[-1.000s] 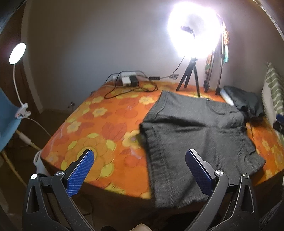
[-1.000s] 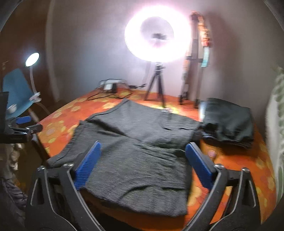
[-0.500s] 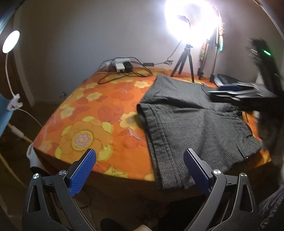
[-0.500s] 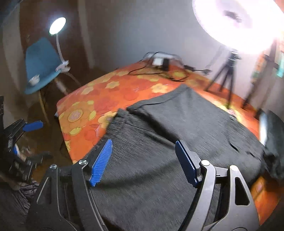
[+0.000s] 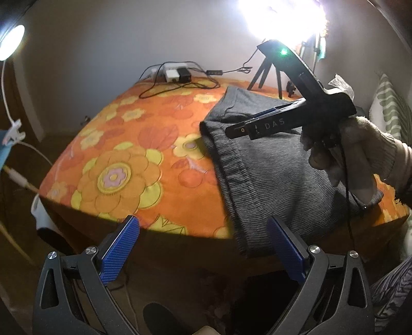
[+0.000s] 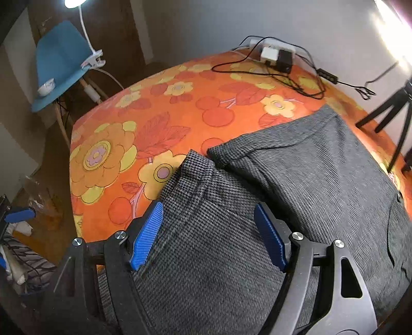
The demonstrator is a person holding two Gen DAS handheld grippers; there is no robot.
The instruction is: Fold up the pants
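Dark grey pants (image 5: pixel 270 167) lie flat on the right half of the orange flowered table (image 5: pixel 128 167), and one corner hangs over the front edge. My left gripper (image 5: pixel 203 247) is open and empty, low in front of that edge, left of the hanging corner. A hand in a pale sleeve (image 5: pixel 360 154) holds my right gripper (image 5: pixel 231 131) over the pants. In the right wrist view, the right gripper (image 6: pixel 208 237) is open, its blue pads straddling the near leg of the pants (image 6: pixel 309 180) just behind the hem. I cannot tell whether the pads touch the cloth.
A power strip with black cables (image 6: pixel 275 54) lies at the far edge of the table (image 6: pixel 154 121). A ring light (image 5: pixel 278 20) on a tripod stands at the back right. A blue chair (image 6: pixel 59 59) with a clip lamp stands left of the table. A striped cushion (image 5: pixel 391 108) is at the right.
The right gripper swept left and down over the pants to the near leg end, its jaws narrowed, and it came into the left wrist view. The left gripper sank toward the table's front edge.
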